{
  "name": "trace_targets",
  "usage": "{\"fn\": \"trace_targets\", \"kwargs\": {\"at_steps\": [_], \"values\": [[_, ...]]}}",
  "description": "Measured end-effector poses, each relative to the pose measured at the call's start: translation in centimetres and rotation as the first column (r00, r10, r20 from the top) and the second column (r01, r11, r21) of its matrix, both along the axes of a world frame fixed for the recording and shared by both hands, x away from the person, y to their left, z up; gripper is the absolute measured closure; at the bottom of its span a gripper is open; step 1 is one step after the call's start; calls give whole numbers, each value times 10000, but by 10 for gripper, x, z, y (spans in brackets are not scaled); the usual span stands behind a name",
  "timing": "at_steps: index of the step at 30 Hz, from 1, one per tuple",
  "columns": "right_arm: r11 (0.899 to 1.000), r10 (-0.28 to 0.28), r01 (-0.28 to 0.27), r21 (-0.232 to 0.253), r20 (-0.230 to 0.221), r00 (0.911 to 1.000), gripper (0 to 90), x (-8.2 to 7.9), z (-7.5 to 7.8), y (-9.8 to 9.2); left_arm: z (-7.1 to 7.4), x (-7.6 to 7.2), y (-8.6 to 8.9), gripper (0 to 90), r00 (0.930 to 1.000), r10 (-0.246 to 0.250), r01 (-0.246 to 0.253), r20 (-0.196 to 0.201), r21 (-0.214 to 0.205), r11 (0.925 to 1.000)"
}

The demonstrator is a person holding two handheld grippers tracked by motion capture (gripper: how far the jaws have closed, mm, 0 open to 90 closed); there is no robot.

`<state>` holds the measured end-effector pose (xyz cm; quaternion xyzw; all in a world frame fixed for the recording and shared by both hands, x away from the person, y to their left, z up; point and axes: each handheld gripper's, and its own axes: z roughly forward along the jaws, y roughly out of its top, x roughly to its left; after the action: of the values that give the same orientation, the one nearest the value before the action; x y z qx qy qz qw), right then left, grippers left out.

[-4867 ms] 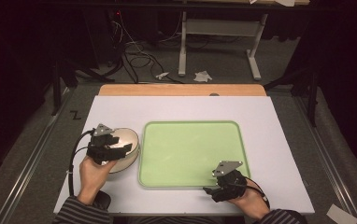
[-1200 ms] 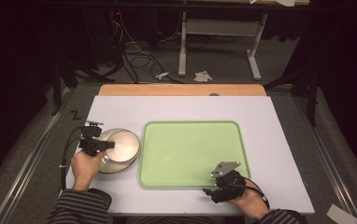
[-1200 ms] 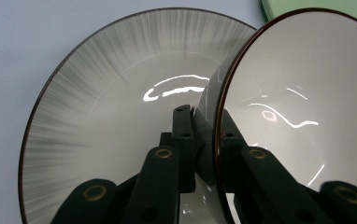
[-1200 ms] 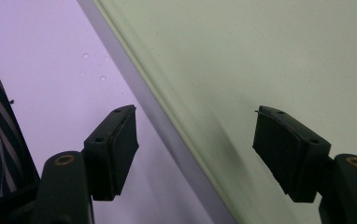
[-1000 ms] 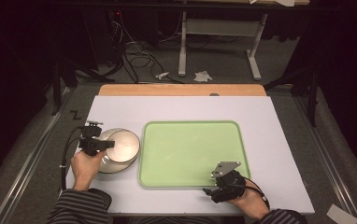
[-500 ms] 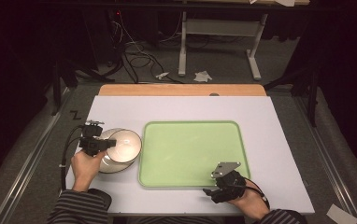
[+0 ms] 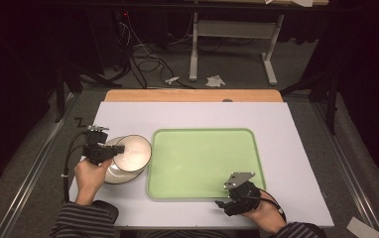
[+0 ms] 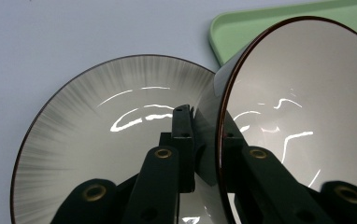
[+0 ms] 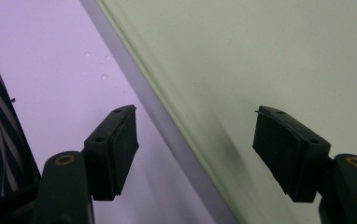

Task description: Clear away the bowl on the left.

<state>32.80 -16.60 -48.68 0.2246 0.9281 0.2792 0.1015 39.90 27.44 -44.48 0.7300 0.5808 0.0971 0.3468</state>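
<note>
Item one, upper bowl (image 8: 303, 102): glazed, pale inside with a dark brown rim, tilted up on edge; the left gripper (image 8: 204, 140) is clamped on its rim, one jaw inside the wall and one outside, so the bowl stands directly between the jaws and leans away to their right in the left gripper view. Item two, lower bowl (image 8: 97, 140): same glaze with fine radial streaks, lying flat on the table just beyond and to the left of the left jaws, partly under the tilted bowl; whether the two are touching cannot be told. In the high view the pair (image 7: 128, 156) sits just ahead of the left gripper (image 7: 103, 148) and just beside the near left edge of the green tray (image 7: 205, 163). Item three, green tray: flat, shallow-lipped, bare; its near edge runs between the jaws of the right gripper (image 9: 195, 149), which stand wide apart and hold nothing, one over the white table (image 9: 50, 56), one over the tray. In the high view the right gripper (image 7: 239, 193) rests at the tray's near right corner. Handling note, as judgement: the bowls look like ceramic, hence stiff, fairly heavy for a rim pinch, slick under the pads and liable to chip if knocked together. Best hold is across the rim wall, as now, seated deep; a shallow grip may let the bowl swing or slip. Set down gently, base first.
</note>
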Motion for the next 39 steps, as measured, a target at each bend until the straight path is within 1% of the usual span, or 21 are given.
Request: {"fn": "trace_targets", "kwargs": {"at_steps": [6, 12, 14, 16, 21, 23, 26, 29, 30, 32, 35, 37, 39], "values": [[10000, -23, 23, -9, -22, 10000, 322, 0, 0, 0, 4, -2, -8, 824, 9993, -369, 370, 82, -98, 9993], [10000, -31, 31, -82, -60, 10000, 322, 0, 0, 0, 7, -2, -15, 823, 9980, -614, 616, 179, -80, 9981], [9999, 8, -9, -108, -62, 10000, 322, 0, 0, 1, 8, -4, -20, 823, 9967, -784, 786, 211, -72, 9969], [10000, 17, -17, -56, -30, 10000, 321, 0, 0, 1, 9, -4, -23, 823, 9958, -899, 901, 198, -88, 9959], [9999, 16, -17, -101, -80, 10000, 322, 0, -1, 1, 9, -4, -30, 822, 9933, -1145, 1145, 144, -49, 9934], [10000, -16, 15, -78, -50, 10000, 322, -1, -1, 1, 10, -4, -32, 822, 9920, -1248, 1248, 168, 19, 9922], [10000, 15, -15, -79, -59, 10000, 322, -1, -1, 1, 11, -5, -36, 821, 9904, -1371, 1371, 183, -19, 9906], [9999, 16, -19, -164, -161, 9999, 321, 0, -1, 1, 11, -4, -40, 822, 9888, -1482, 1481, 160, 65, 9889], [9998, 66, -68, -186, -108, 9999, 321, 0, -2, 1, 11, -5, -42, 822, 9882, -1527, 1525, 152, 107, 9882], [9999, 29, -31, -139, -134, 9999, 321, -1, -2, 2, 12, -6, -45, 822, 9864, -1625, 1621, 263, 189, 9866], [9999, 15, -17, -147, -151, 9999, 321, -1, -2, 2, 15, -6, -49, 821, 9826, -1813, 1807, 399, 167, 9834], [9999, 13, -15, -148, -162, 9999, 321, -1, -2, 2, 16, -5, -54, 821, 9805, -1923, 1918, 395, 155, 9813], [9997, 54, -58, -231, -169, 9998, 321, -1, -2, 2, 16, -5, -59, 822, 9784, -2030, 2022, 387, 249, 9790]]}}
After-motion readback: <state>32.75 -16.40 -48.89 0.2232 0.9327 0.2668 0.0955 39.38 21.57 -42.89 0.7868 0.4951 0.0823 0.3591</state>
